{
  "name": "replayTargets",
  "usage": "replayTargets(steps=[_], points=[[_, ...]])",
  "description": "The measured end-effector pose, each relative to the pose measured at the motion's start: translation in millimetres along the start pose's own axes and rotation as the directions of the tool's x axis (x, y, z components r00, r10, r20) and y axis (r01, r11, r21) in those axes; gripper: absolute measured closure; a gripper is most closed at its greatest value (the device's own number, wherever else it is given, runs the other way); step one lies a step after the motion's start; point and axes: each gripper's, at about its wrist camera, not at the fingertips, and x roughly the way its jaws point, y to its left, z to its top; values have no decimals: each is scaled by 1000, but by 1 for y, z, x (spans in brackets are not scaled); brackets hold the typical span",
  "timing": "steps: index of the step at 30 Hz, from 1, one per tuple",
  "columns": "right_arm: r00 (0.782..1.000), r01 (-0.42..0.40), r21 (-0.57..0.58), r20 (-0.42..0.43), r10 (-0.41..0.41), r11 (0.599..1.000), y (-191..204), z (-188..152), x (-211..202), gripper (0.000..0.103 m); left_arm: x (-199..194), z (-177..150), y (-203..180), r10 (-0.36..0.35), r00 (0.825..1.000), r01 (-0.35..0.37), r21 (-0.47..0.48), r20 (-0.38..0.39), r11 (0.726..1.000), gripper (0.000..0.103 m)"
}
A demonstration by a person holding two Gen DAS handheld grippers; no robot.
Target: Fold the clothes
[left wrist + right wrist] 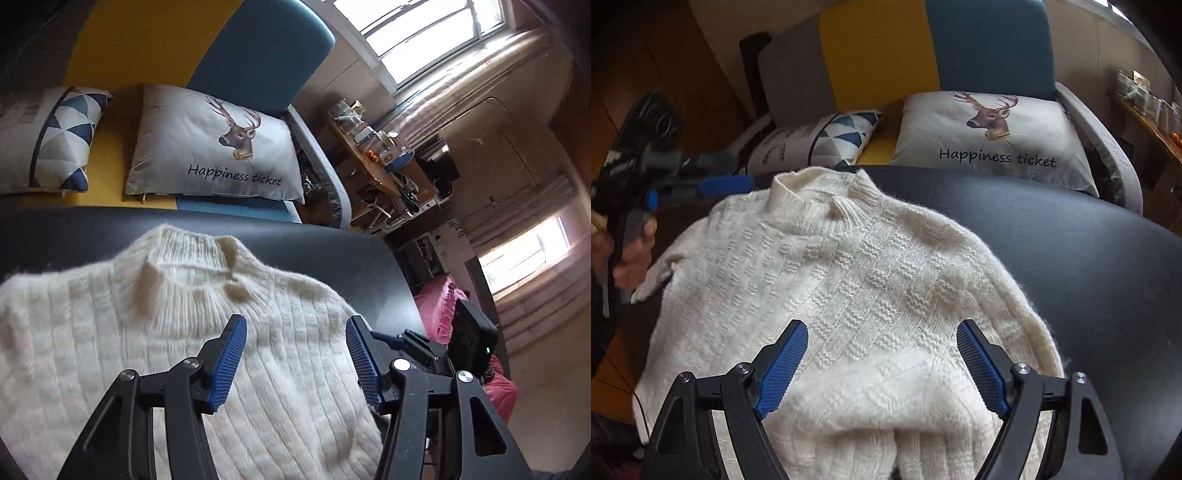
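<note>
With both claws, left [295, 354] and right [882, 354], released and empty above it, we judge the white knit sweater [849, 280] spread across the dark surface [1089, 266] soft, limp and stretchy, best pinched at its shoulder edges.

A fuzzy, rib-knit white sweater [849, 295] lies on a smooth, faintly glossy black leather-like surface [1089, 266].

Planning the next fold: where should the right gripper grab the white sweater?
Probably the sweater's right shoulder edge, coming in from the bare table side. That edge lies flat and exposed, and the open right gripper is nearest it.
</note>
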Motion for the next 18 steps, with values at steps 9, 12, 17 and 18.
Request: replayTargets(steps=[9, 12, 17, 18], points=[[1000, -21, -9, -9, 21, 1000, -23, -12, 34, 17, 88, 42, 38, 24, 983, -35, -58, -181, 998, 46], [999, -30, -25, 10, 31, 999, -24, -16, 33, 16, 96, 45, 46, -26, 980, 11, -76, -200, 997, 46], [1000, -18, -61, 11, 19, 998, -19, -15, 33, 15, 114, 47, 30, -103, 956, 98, -31, -274, 995, 46], [1000, -12, -72, 11, 13, 997, -18, -15, 33, 15, 119, 46, 23, -123, 947, 125, -15, -295, 992, 48]])
